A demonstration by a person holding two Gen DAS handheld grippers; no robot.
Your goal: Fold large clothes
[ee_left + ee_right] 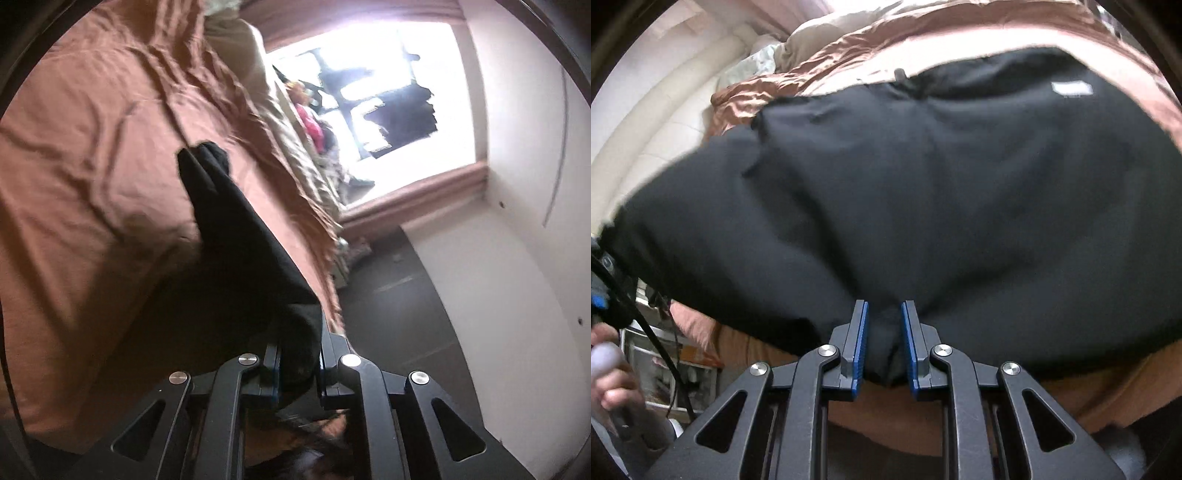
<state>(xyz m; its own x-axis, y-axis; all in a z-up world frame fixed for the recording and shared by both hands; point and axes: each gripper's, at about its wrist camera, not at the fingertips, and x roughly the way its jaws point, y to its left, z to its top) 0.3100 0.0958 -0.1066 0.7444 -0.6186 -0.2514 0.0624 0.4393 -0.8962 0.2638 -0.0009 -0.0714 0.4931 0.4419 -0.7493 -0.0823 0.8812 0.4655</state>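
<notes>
A large black garment (pixel 923 192) is spread over a bed with a rust-brown cover (pixel 827 62). It has a small white label (pixel 1071 89) near its far edge. My right gripper (pixel 884 314) is shut on a bunched fold of the garment's near edge, between the blue pads (pixel 858 343). In the left wrist view my left gripper (pixel 297 358) is shut on another part of the black garment (pixel 240 240), which stretches away from the jaws over the brown cover (pixel 92 166). The left gripper is tilted sideways.
A bright window (pixel 388 92) with pink curtains and a white wall (pixel 517 221) lie beyond the bed's edge, with dark floor (pixel 388 295) below. Beige bedding (pixel 820 33) and a padded headboard (pixel 665 122) are at the far left. A hand (pixel 609 384) and cables show at left.
</notes>
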